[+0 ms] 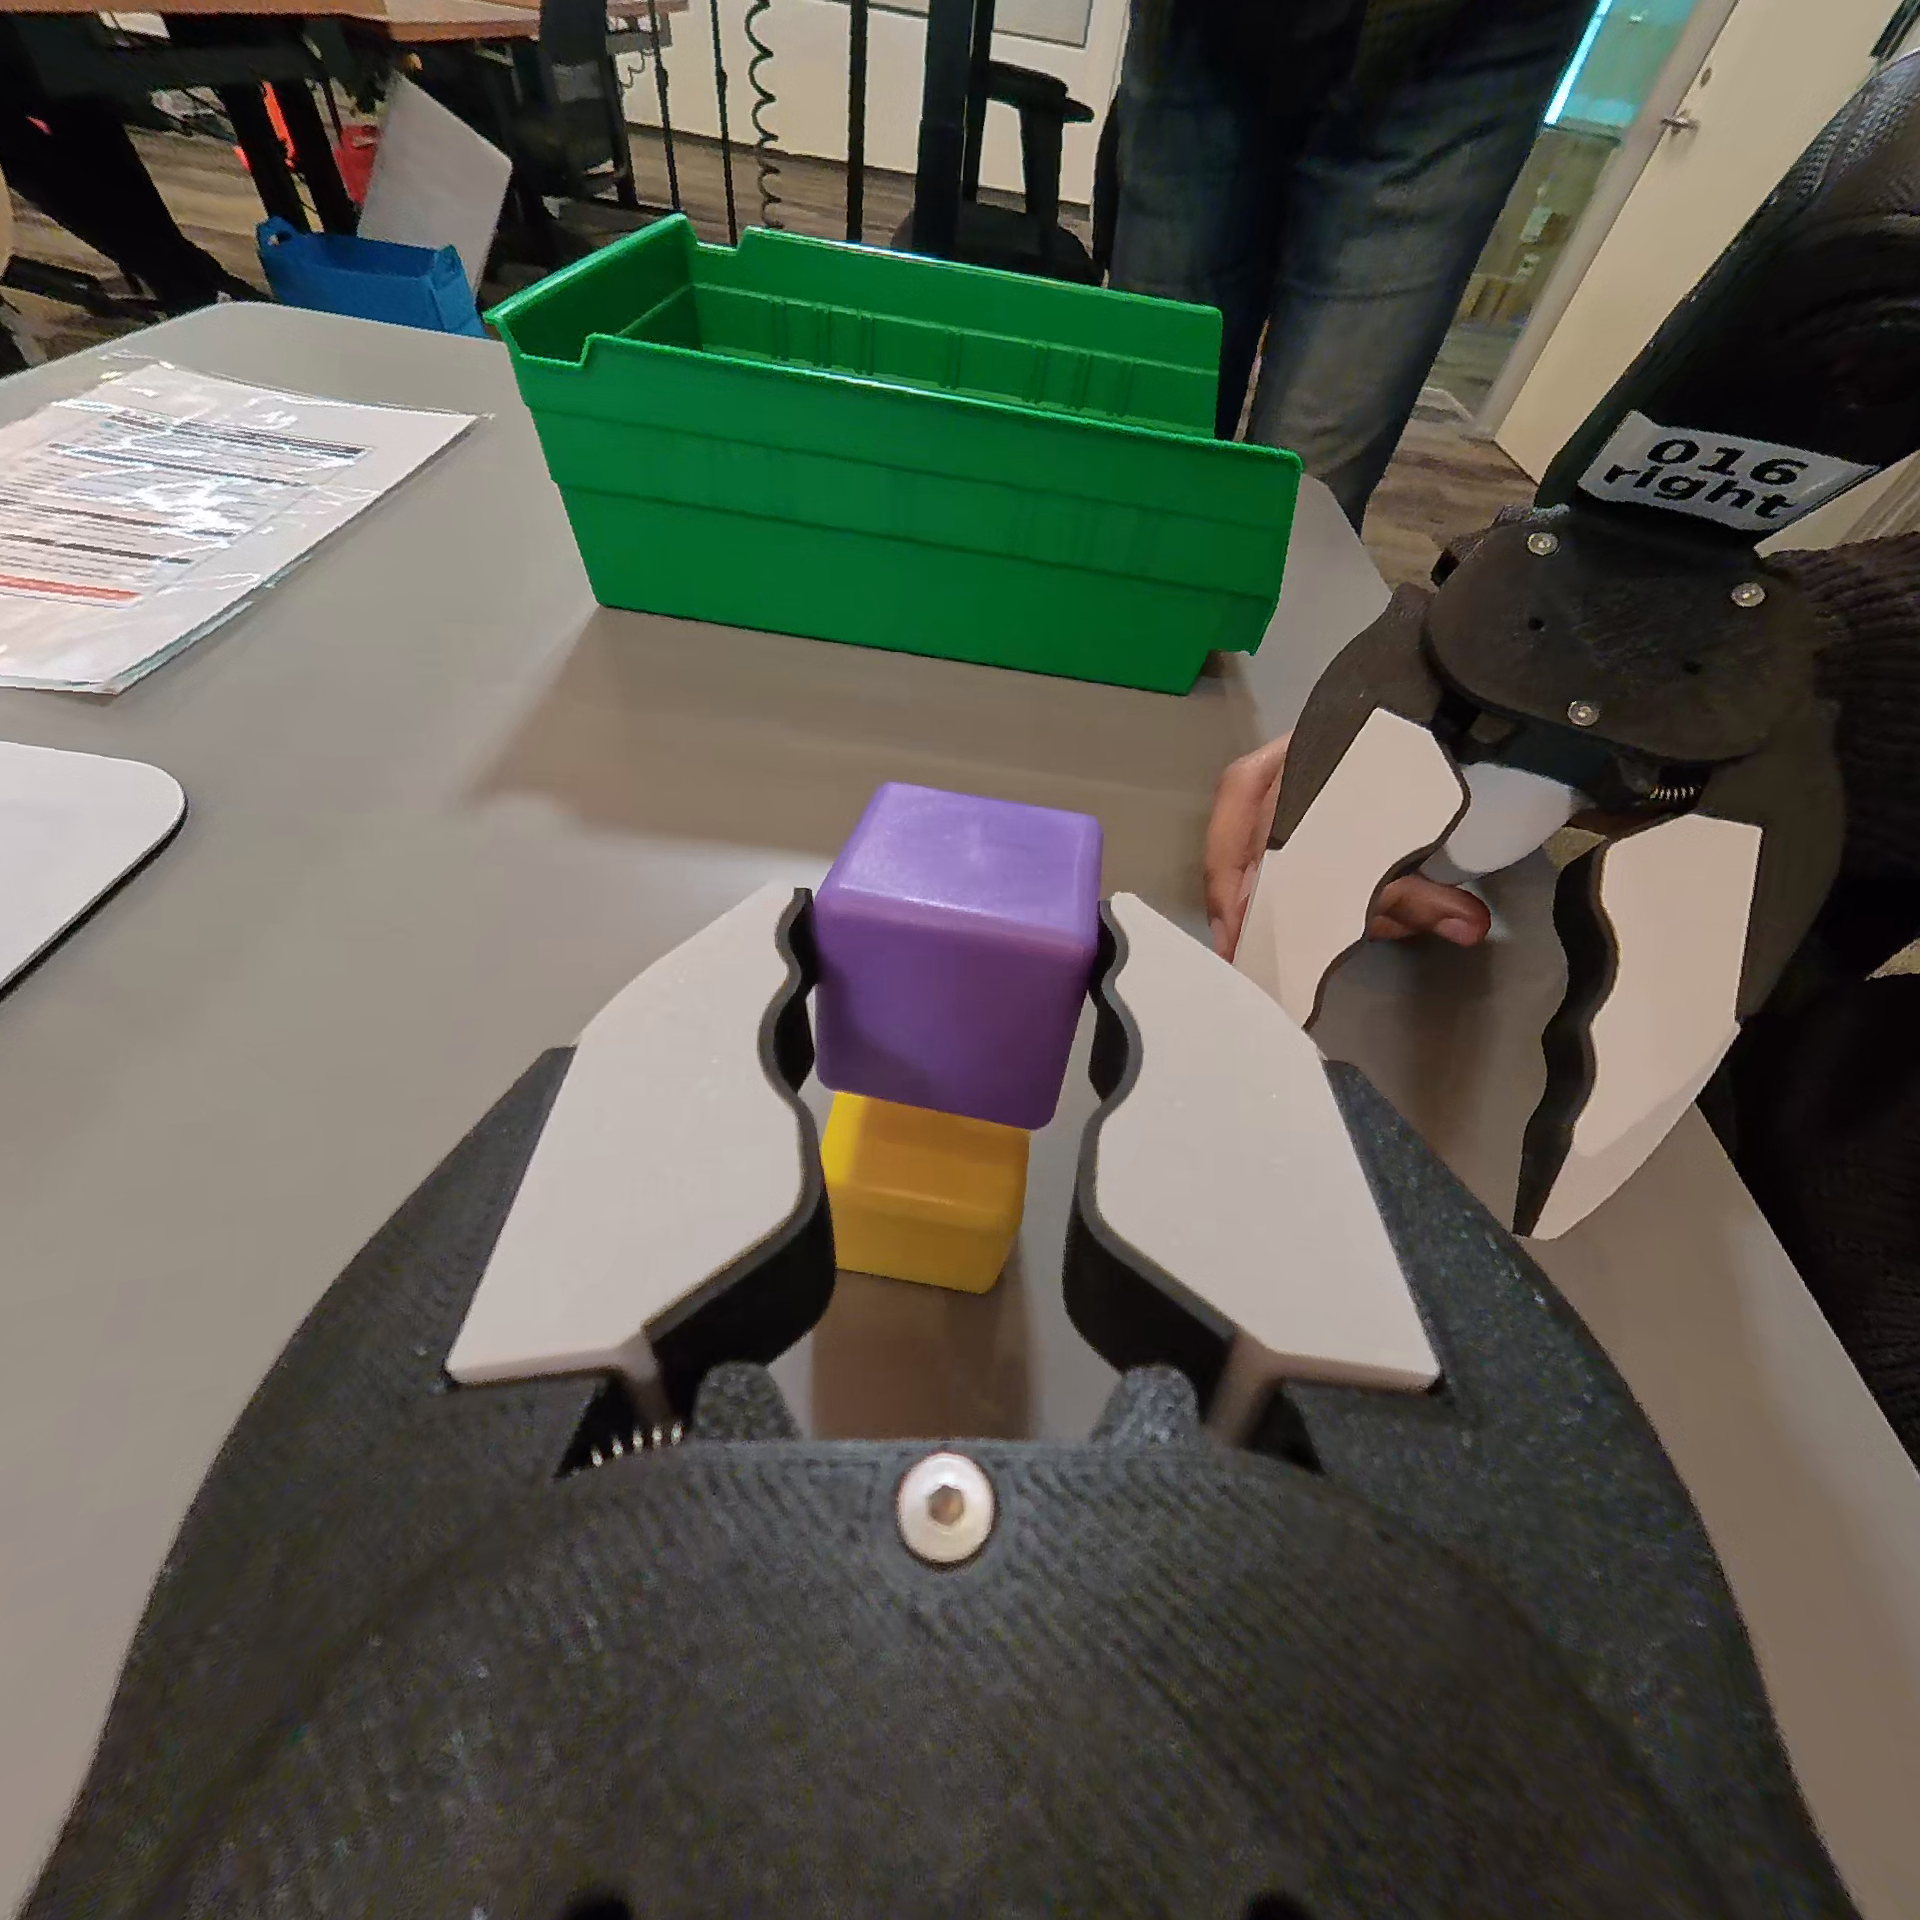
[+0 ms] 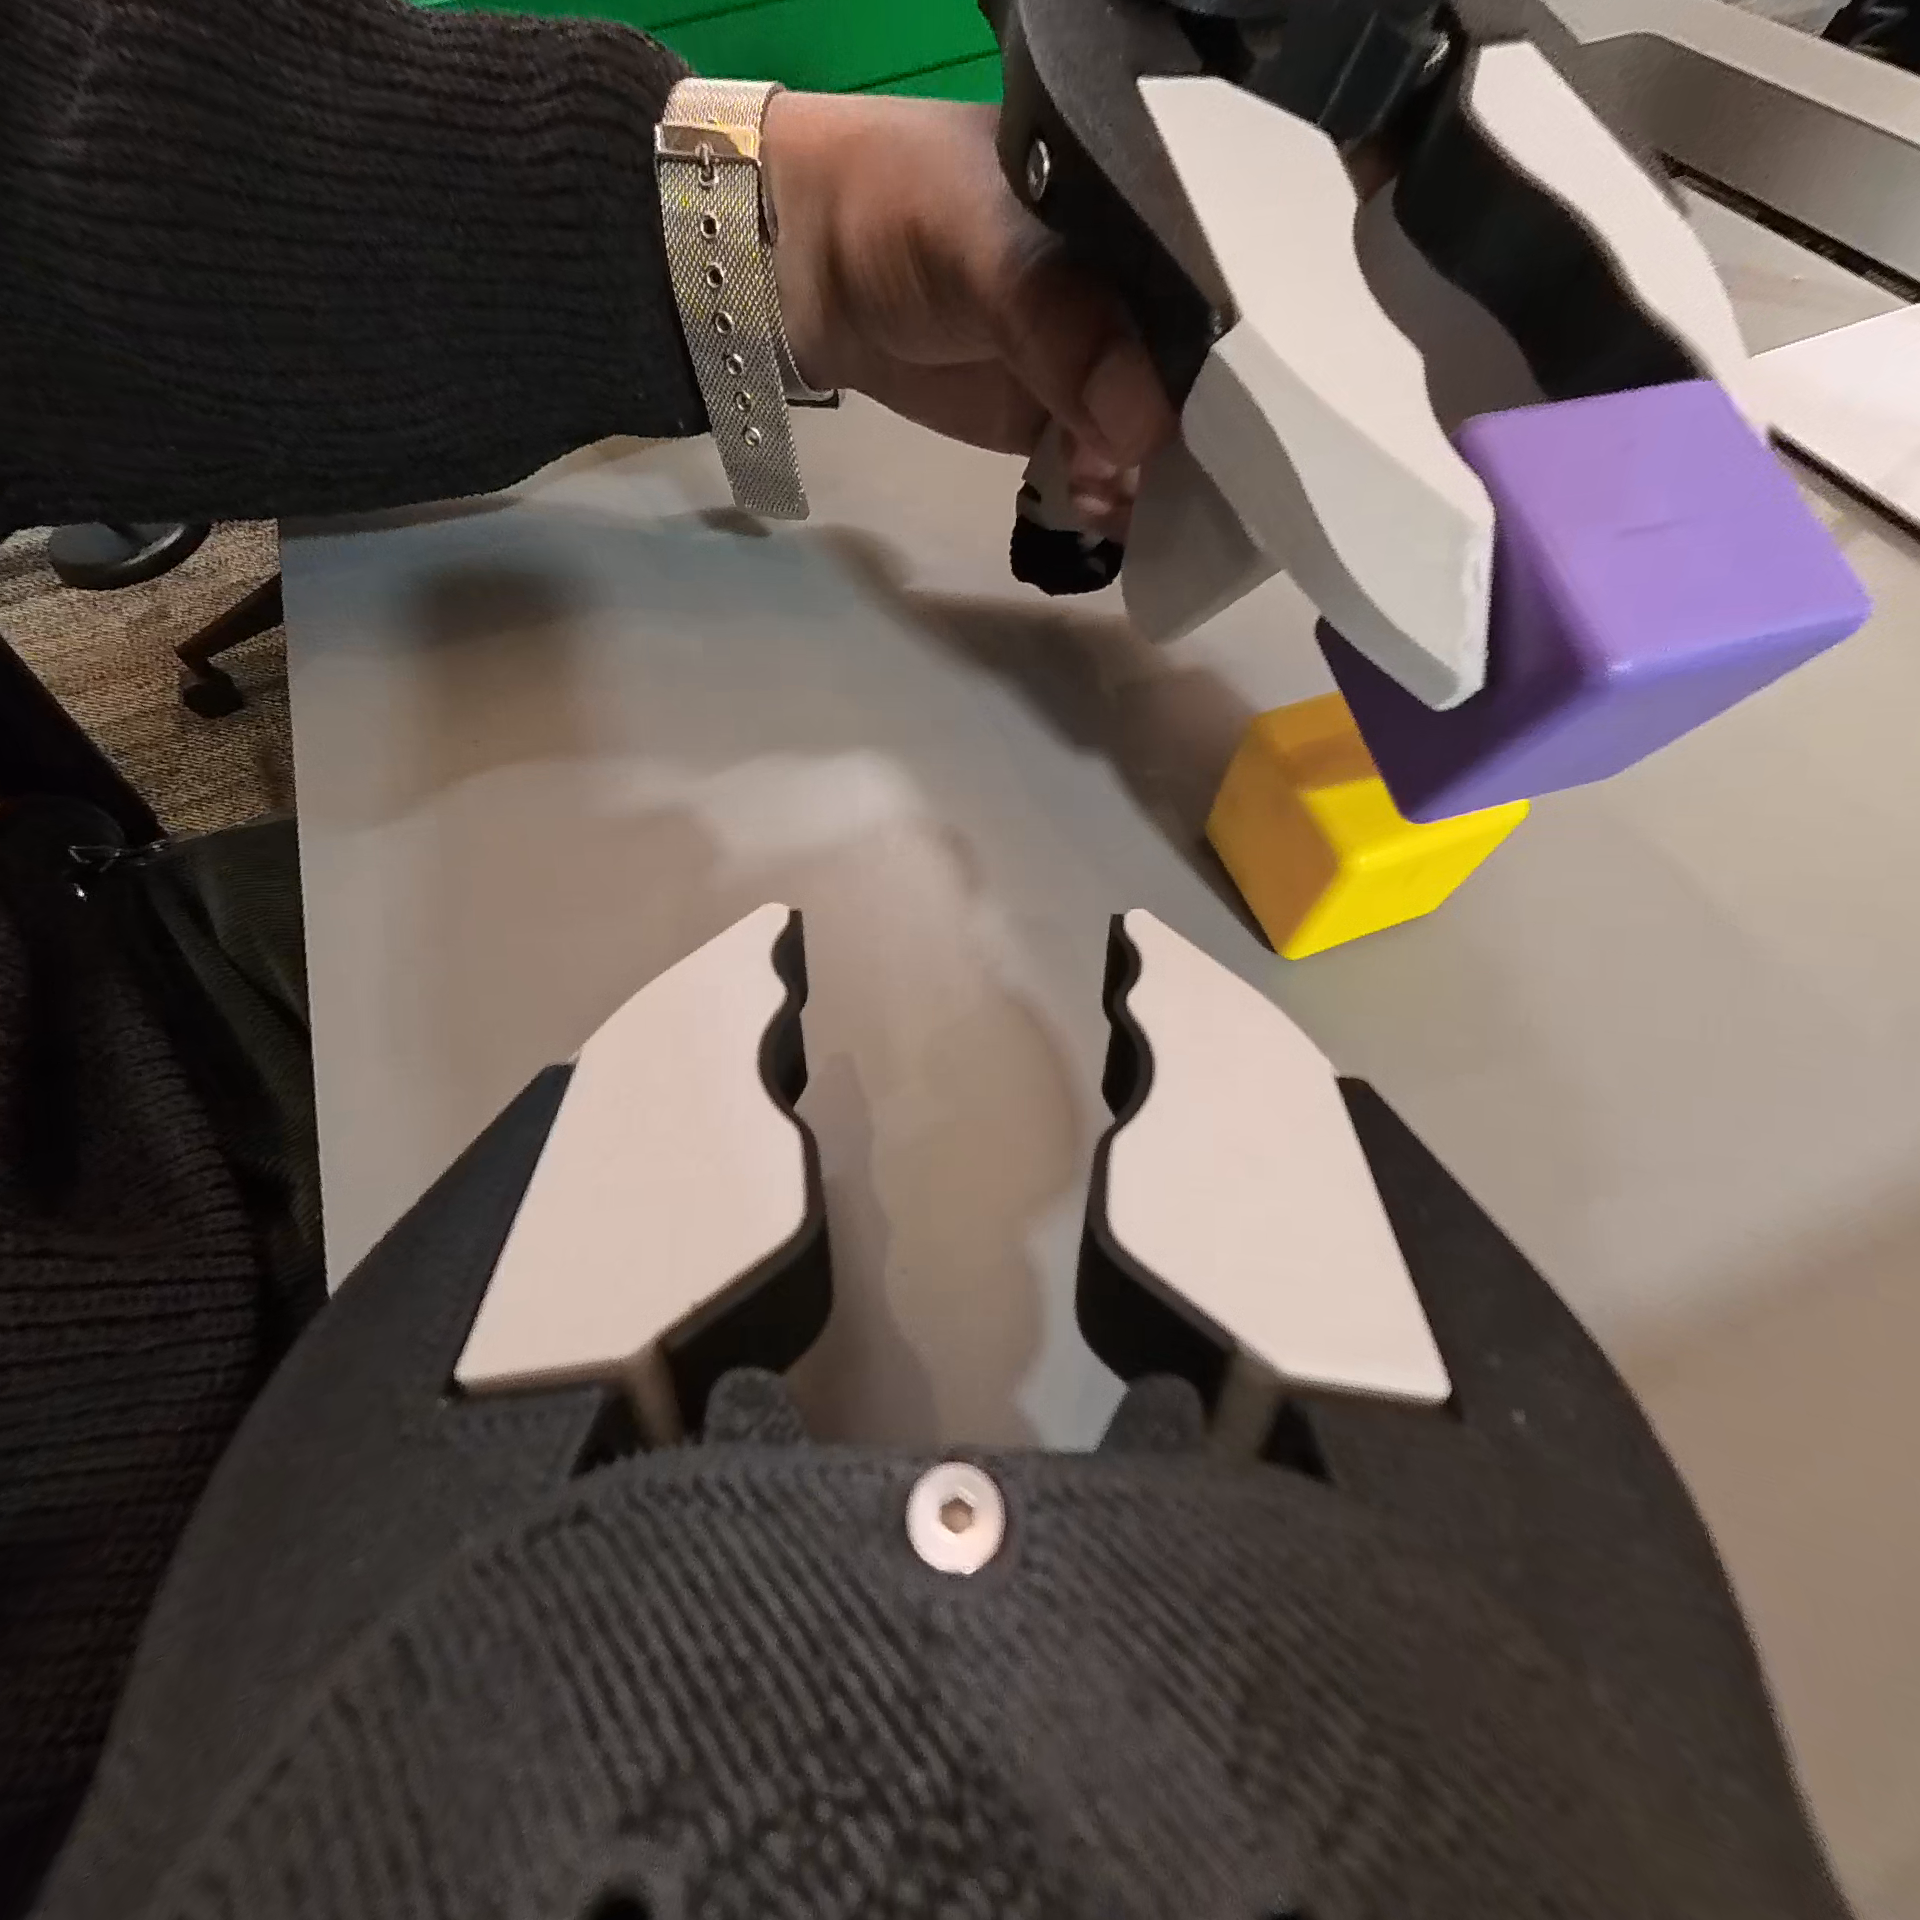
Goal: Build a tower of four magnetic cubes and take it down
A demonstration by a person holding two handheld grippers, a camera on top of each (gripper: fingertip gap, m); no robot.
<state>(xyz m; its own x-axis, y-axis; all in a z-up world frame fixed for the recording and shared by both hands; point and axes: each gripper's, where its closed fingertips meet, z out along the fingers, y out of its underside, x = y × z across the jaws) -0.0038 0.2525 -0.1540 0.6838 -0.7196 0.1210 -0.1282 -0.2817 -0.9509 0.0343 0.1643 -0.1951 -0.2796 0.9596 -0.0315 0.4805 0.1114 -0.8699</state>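
Overhead, left claw (image 1: 951, 935) grips purple cube (image 1: 956, 956)

Left hand-held gripper (image 1: 951, 977) clamped, right (image 2: 956, 997) agape

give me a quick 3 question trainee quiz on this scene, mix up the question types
1. True or false: the left tongs are shut on the purple cube.
2. Multiple choice: what lies right under the purple cube? A) a yellow cube B) a green bin C) a sheet of paper
3. Fill in: the right tongs are open and hold ____.

Key:
1. True. Both fingers press the cube's sides.
2. A. The yellow cube sits on the grey table; the green bin stands farther back, the laminated sheet off to one side.
3. Nothing. Only bare table shows between them.
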